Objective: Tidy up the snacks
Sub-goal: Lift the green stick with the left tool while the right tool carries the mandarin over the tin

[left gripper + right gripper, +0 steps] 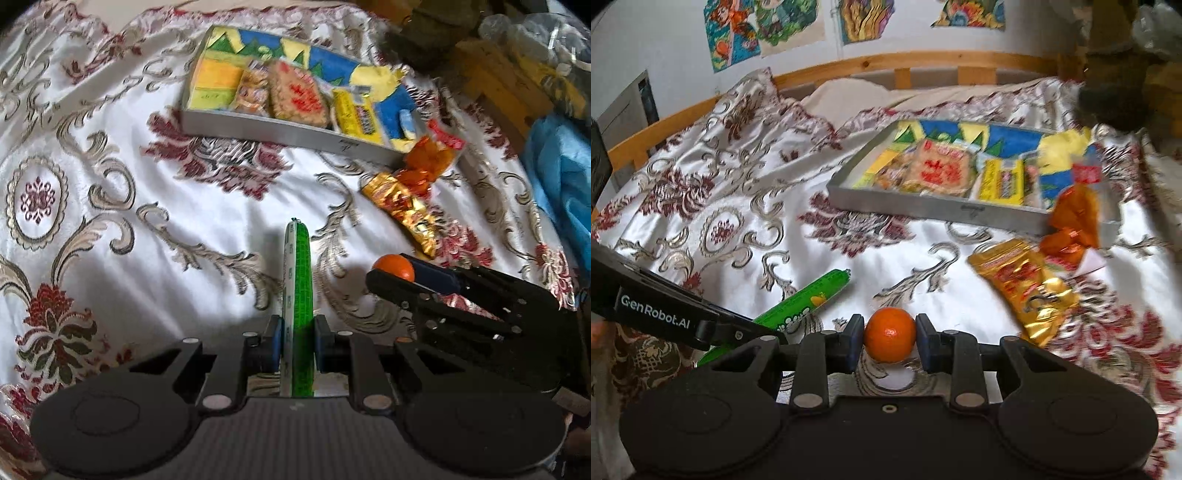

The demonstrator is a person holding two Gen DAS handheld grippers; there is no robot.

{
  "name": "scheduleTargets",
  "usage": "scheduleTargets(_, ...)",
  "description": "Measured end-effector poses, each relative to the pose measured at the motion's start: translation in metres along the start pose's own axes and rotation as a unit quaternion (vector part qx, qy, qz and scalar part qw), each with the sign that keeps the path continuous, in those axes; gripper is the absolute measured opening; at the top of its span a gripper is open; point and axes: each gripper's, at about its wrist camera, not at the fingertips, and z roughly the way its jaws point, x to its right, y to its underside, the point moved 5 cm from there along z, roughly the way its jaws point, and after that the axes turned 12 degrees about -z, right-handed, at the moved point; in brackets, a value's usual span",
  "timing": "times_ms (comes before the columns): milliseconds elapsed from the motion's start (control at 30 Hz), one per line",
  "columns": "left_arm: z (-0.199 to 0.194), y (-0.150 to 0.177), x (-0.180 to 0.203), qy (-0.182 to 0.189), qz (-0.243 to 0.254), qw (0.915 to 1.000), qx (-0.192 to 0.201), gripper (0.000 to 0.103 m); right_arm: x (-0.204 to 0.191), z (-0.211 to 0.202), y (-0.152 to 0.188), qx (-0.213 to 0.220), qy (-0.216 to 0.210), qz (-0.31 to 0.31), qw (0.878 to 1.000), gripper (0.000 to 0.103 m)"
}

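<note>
My left gripper (297,345) is shut on a long green snack stick (298,291) that points away over the bedspread; it also shows in the right wrist view (801,306). My right gripper (890,338) is shut on a small orange ball-shaped snack (890,334), also seen in the left wrist view (394,268). A grey tray (280,131) with a colourful liner holds several snack packs; it also shows in the right wrist view (923,205). A gold snack packet (1027,284) and an orange-wrapped packet (1071,221) lie on the bed near the tray's right corner.
A white bedspread (122,184) with red and gold floral pattern covers the bed. A wooden bed rail (886,62) and a wall with drawings (768,29) stand behind. Blue fabric (561,173) and cluttered yellow items (509,74) lie at the right.
</note>
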Motion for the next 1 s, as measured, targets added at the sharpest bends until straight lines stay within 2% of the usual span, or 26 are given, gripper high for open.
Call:
scheduleTargets(300,-0.026,-0.01,0.03,0.025,0.019,0.9984,0.047,0.018,0.019,-0.052,-0.018,0.038,0.037,0.006,0.999,0.032)
scheduleTargets(400,-0.032,-0.022,0.046,0.045,0.015,0.997,0.062,0.018,0.029,-0.066,-0.025,0.052,0.05,0.007,0.997,0.032)
scheduleTargets(567,-0.042,-0.047,0.072,0.048,0.031,0.9929,0.104,0.018,0.053,-0.082,-0.046,0.08,0.067,0.005,0.995,0.032)
scheduleTargets(800,-0.035,-0.097,0.096,0.06,0.025,0.9875,0.144,0.018,0.099,-0.078,-0.078,0.106,0.081,-0.005,0.991,0.032)
scheduleTargets(1000,-0.003,-0.14,0.11,0.069,0.019,0.9869,0.145,0.019,0.148,-0.054,-0.092,0.103,0.101,0.005,0.99,0.032)
